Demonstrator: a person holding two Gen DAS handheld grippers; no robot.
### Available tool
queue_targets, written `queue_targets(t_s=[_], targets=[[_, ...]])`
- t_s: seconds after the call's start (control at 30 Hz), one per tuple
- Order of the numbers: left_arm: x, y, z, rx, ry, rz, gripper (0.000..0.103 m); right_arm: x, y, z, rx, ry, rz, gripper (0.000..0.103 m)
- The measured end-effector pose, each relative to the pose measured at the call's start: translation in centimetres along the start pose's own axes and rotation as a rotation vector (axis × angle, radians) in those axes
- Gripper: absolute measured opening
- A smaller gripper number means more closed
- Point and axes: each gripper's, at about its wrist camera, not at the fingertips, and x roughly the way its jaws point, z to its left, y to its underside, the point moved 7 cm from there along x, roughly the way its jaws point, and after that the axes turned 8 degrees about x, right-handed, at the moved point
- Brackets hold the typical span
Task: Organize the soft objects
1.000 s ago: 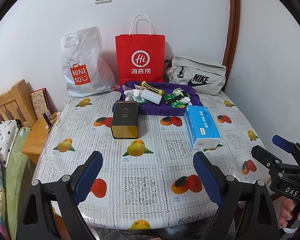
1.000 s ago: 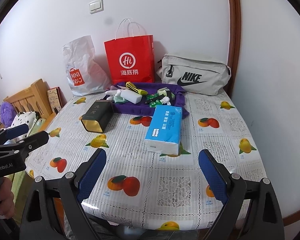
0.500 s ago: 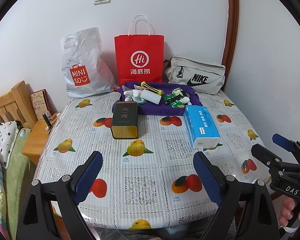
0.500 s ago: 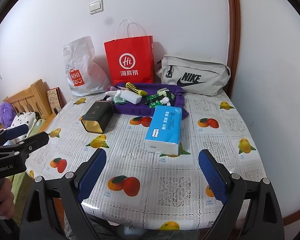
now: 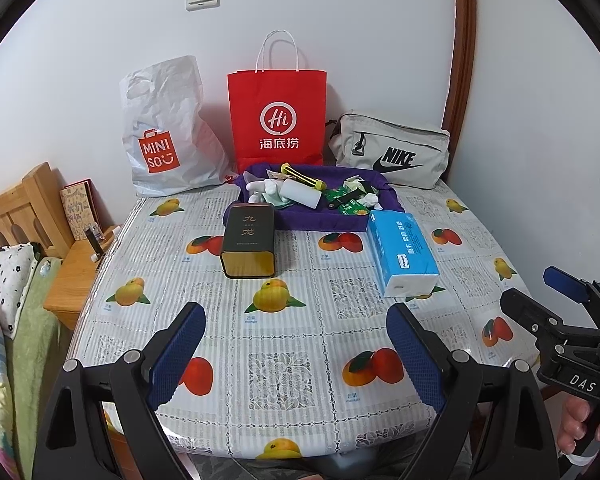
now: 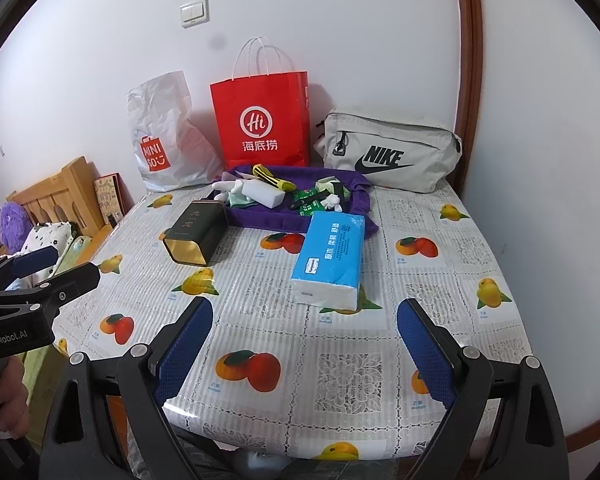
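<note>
a table (image 5: 300, 344) under a fruit-print cloth; along its far edge, against the wall, a white bag (image 5: 168, 132), a red bag (image 5: 277, 120) and a grey pouch (image 5: 392, 152); before them a purple tray (image 5: 324, 222) of small items; nearer the middle a dark tin (image 5: 249, 242) on its side, and right of it a blue tissue pack (image 5: 404, 254)

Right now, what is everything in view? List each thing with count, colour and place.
Tissue pack: one, blue and white, lying mid-table.
Tin box: one, black and gold, lying left of the tissue pack.
Cloth tray: one, purple, behind both, filled with small items.
Paper bag: one, red, standing at the wall.
Plastic bag: one, white, left of the paper bag.
Nike pouch: one, grey, right of the paper bag.
Table: one, fruit-print cover.
Left hand-held gripper: open, nothing between its pads.
Right hand-held gripper: open, nothing between its pads.
</note>
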Motion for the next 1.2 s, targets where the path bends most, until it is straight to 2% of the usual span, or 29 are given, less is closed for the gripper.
queue_targets(t_s=[1.2], targets=[[-0.46, -0.36, 0.51, 0.005, -0.004, -0.013, 0.092, -0.03, -0.08, -0.07, -0.015, -0.004, -0.002, 0.093]])
